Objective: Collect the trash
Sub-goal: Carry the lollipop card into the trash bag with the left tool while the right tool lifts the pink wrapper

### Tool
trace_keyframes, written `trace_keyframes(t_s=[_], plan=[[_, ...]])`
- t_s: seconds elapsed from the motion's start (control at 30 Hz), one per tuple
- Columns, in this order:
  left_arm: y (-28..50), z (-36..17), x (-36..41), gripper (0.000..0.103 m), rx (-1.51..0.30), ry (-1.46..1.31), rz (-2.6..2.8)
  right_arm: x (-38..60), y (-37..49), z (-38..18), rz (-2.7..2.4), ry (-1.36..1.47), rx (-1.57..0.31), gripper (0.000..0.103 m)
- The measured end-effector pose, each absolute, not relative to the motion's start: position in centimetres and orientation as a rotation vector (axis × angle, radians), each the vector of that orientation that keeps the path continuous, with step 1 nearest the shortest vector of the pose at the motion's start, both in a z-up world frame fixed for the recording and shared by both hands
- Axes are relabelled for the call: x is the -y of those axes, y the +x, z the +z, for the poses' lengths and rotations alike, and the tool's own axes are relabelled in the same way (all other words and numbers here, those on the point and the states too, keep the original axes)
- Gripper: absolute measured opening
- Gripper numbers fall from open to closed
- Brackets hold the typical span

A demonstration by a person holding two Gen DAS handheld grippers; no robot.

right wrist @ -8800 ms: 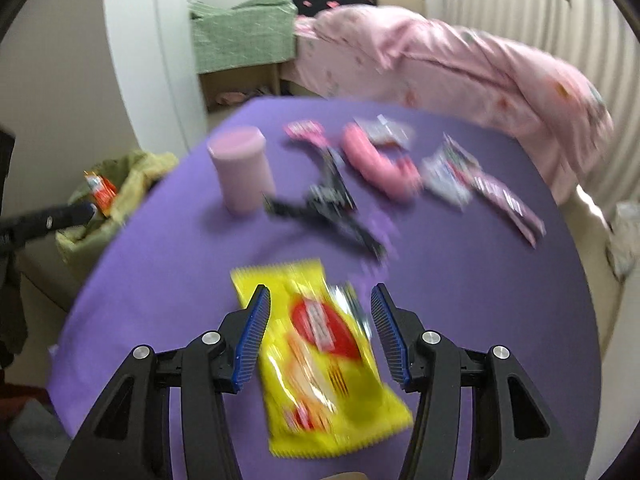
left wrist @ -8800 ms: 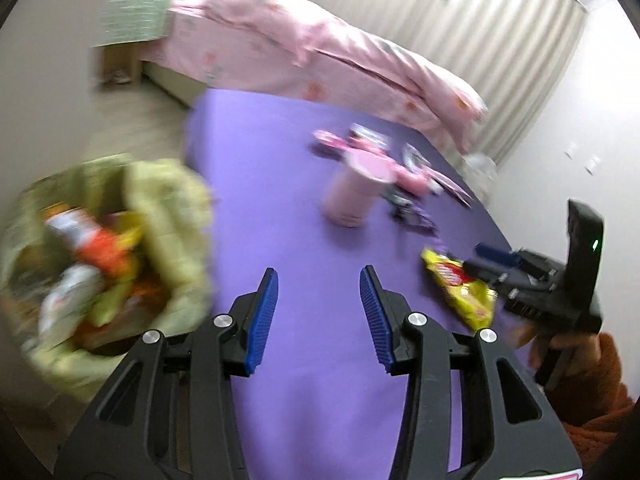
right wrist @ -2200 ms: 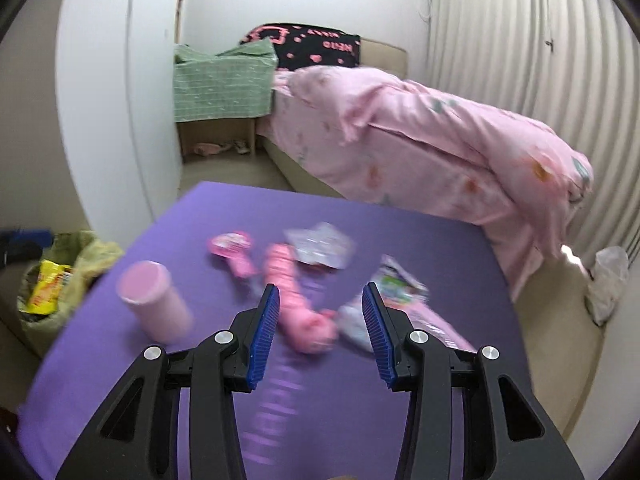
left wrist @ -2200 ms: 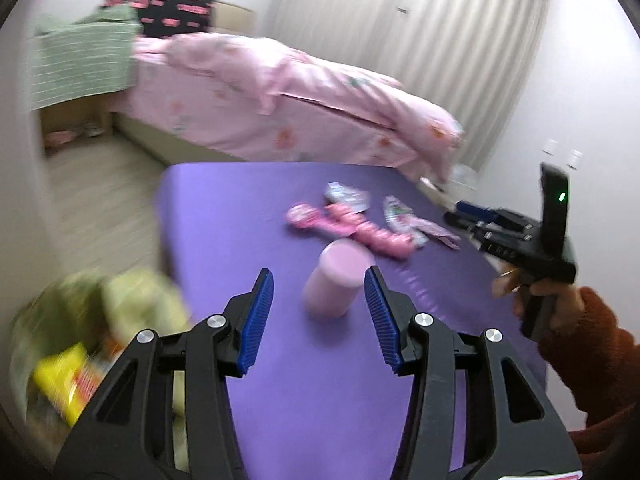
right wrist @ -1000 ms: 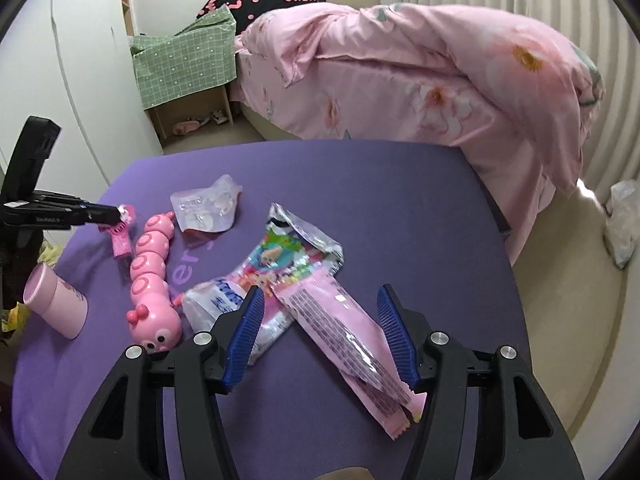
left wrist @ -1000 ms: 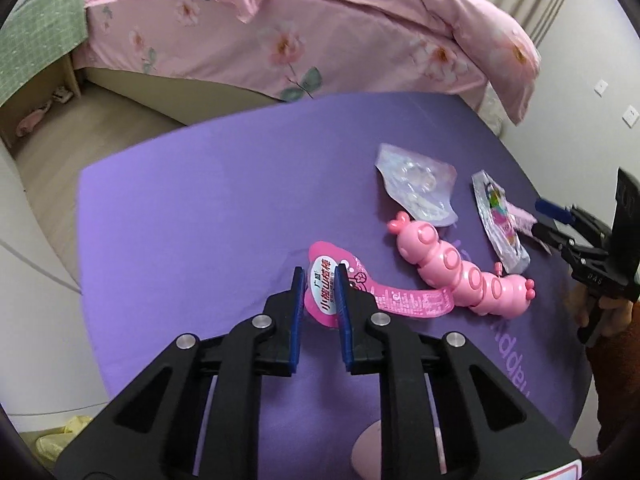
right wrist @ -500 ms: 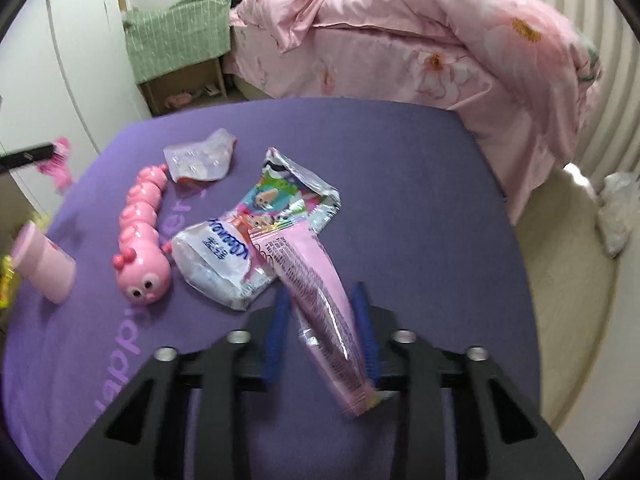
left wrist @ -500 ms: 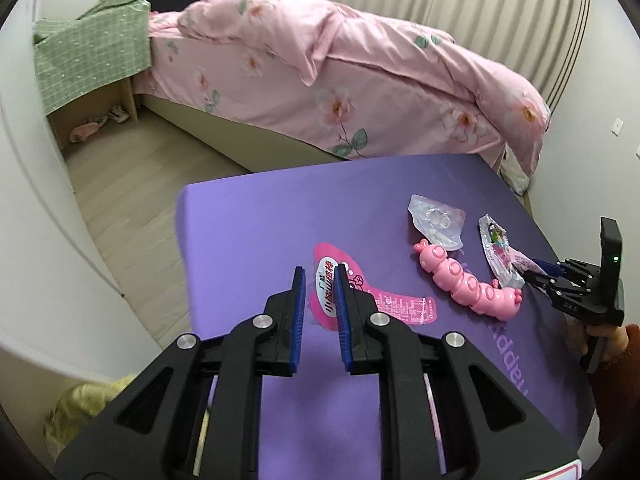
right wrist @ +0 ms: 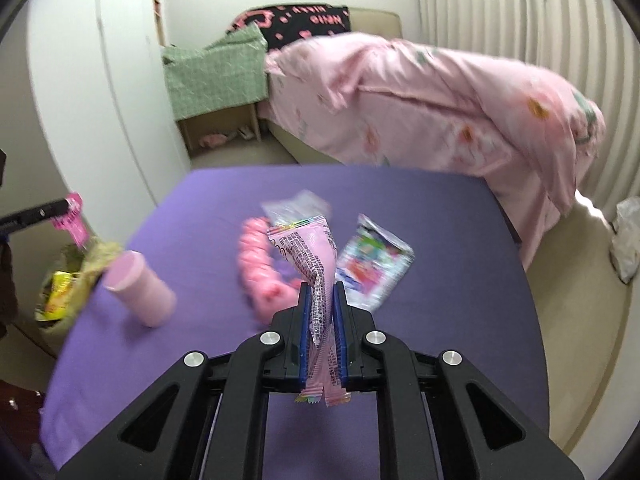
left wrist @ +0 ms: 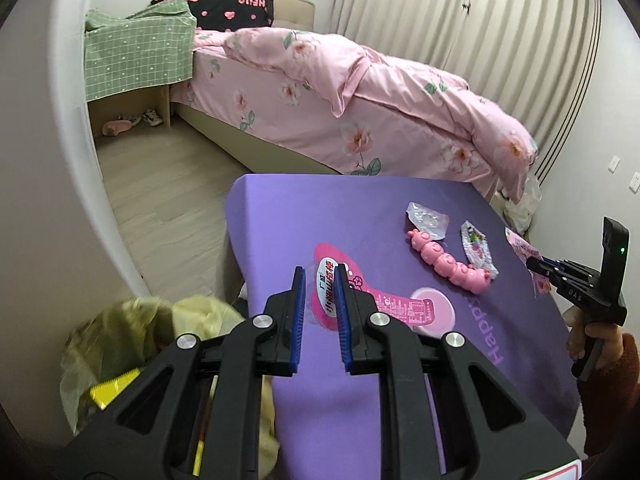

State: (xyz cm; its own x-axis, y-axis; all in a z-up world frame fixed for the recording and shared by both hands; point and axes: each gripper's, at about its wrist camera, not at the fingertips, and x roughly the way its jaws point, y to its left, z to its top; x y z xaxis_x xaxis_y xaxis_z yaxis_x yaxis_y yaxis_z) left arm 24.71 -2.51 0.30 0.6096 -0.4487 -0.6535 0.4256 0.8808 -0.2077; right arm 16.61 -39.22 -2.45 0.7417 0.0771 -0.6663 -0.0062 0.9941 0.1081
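Wrappers: two held, two at 1 o'clock on purple table beside bed. Left gripper pinching pink wrapper; right gripper closing, pinching long pink wrapper.

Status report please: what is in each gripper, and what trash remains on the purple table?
Left gripper shut on pink card wrapper. Right gripper closing on pink sachet. Clear packet, colourful packet remain. Nothing blocking.

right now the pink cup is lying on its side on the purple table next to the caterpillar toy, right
Not quite: the pink cup stands upright, not on its side. The right wrist view shows this. It is on the purple table next to the caterpillar toy.
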Motion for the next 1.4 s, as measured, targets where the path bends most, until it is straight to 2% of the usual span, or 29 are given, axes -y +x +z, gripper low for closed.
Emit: trace_keyframes(t_s=[0.33, 0.6, 1.07, 1.4], plan=[[17.7, 0.0, -2.8, 0.014, -0.74, -0.07, -0.459, 29.9, 13.8, 2.1, 0.184, 0.047, -0.628, 0.011], [15.1, 0.1, -7.6, 0.014, -0.696, -0.086, -0.342, 23.0, 12.7, 4.5, 0.278, -0.056, -0.569, 0.011], [15.3, -1.1, -10.8, 0.014, -0.695, -0.06, -0.198, 18.6, 11.7, 3.5, 0.352, -0.115, -0.578, 0.011], [19.4, -5.2, -12.1, 0.014, -0.82, -0.203, -0.183, 18.9, 11.5, 2.7, 0.347, -0.088, -0.598, 0.011]])
